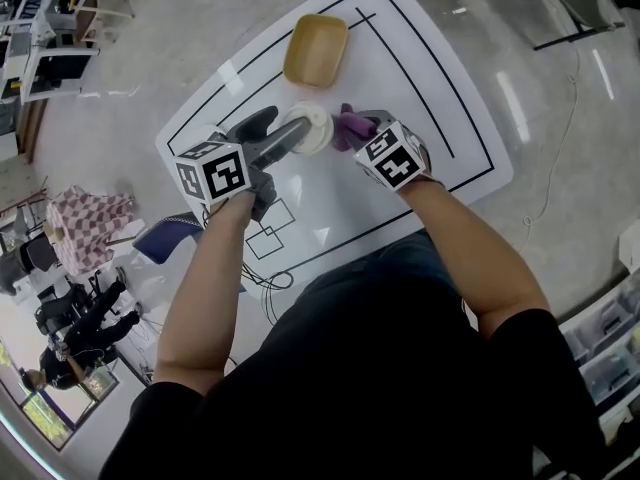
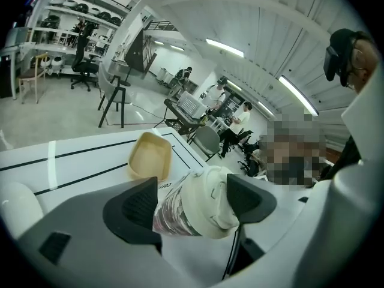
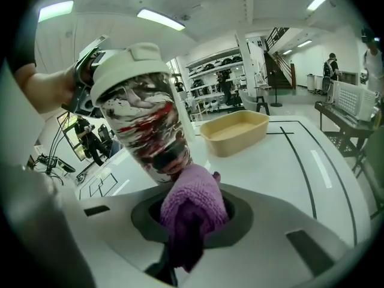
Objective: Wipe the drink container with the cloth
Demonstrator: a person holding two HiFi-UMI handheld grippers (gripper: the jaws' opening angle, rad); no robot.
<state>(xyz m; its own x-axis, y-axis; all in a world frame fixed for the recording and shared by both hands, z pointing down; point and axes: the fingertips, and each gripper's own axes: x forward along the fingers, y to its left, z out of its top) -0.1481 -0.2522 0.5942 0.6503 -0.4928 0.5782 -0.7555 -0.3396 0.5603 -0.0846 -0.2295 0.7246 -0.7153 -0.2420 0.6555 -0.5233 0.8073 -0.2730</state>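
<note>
Drink container (image 3: 150,131) marbled red, black and white under a cream lid (image 3: 127,69); cloth (image 3: 193,207) purple; tray (image 1: 315,50) at twelve o'clock tan; mat (image 1: 430,98) white, black-lined; checked pink-and-white fabric (image 1: 88,223) at nine o'clock

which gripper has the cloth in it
The right hand-held gripper: its jaws are shut on the purple cloth. The left hand-held gripper holds the cup instead.

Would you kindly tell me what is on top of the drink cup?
A cream lid caps the cup, which the left gripper holds. The lid and the printed wall hide whatever is inside.
</note>
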